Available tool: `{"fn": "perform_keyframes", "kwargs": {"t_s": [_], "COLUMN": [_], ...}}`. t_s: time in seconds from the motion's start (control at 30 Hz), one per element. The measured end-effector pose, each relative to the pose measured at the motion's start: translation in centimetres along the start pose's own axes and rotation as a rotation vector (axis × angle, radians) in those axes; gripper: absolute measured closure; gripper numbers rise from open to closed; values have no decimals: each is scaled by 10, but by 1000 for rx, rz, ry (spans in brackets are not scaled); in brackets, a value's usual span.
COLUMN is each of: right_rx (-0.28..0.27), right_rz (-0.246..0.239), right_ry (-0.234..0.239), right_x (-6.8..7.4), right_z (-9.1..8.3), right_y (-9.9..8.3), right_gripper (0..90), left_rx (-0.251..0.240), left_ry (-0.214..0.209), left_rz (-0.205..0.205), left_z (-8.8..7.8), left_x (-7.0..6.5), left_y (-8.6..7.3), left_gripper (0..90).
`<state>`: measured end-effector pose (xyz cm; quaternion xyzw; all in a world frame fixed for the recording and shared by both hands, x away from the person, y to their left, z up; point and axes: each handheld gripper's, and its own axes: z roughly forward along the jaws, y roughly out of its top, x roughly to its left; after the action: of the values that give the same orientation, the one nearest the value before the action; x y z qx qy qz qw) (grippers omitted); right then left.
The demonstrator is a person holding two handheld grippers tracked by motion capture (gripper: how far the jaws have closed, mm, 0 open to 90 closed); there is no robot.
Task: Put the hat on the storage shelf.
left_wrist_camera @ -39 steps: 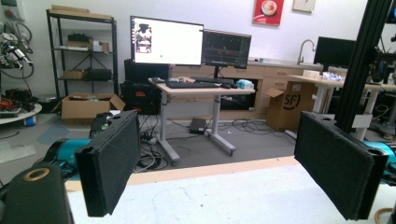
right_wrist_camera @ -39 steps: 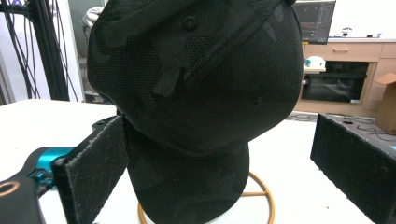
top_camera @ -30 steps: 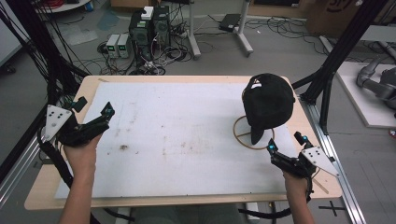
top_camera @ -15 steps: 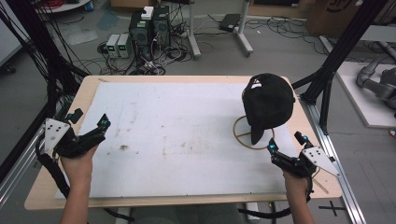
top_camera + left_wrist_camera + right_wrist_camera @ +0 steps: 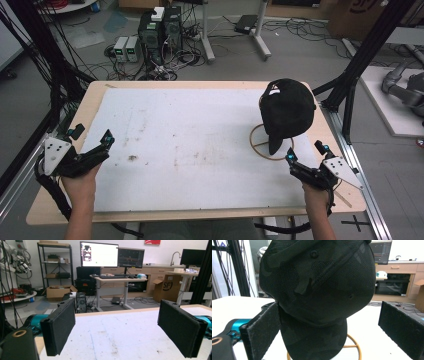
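White-topped desk [image 5: 200,135]: a black cap [image 5: 287,107] sits on its gold stand [image 5: 257,142], seemingly untouched. Left claw [image 5: 92,142] and right claw [image 5: 306,156] gape wide, empty.

Legible text is limited to one item. A cardboard box [image 5: 167,287] standing on the floor beside a desk, seen in the left gripper view, bears the dark printed letters "SF" followed by a curved stroke on its side face. In the high view, a cardboard box [image 5: 361,15] at the far right edge of the room carries dark printed marks, cut off by the frame and not readable. Two monitors [image 5: 99,254] on a desk show lit screen content, too small to read. A red sign [image 5: 151,242] on the wall is illegible.
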<state>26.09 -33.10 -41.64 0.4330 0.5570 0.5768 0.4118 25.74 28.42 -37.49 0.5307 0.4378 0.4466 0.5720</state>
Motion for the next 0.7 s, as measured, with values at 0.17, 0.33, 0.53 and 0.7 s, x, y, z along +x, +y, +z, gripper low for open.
{"fn": "perform_keyframes", "kwargs": {"t_s": [0.17,0.33,0.53,0.7], "right_rx": [4,3,5,5], "right_rz": [-3,3,3,10], "right_ry": [-1,-5,-5,-9], "right_x": [-1,-2,-2,-2], "right_z": [0,-1,-1,-2], "right_y": [-2,-2,-2,-2], "right_gripper": [41,41,41,41], "left_rx": [-7,-1,6,10], "left_ry": [6,5,-14,-20], "left_rz": [7,3,8,6], "left_z": [-4,-6,-4,-2], "left_x": [3,4,2,1], "left_y": [-7,-8,-8,-8], "left_gripper": [149,150,150,150]}}
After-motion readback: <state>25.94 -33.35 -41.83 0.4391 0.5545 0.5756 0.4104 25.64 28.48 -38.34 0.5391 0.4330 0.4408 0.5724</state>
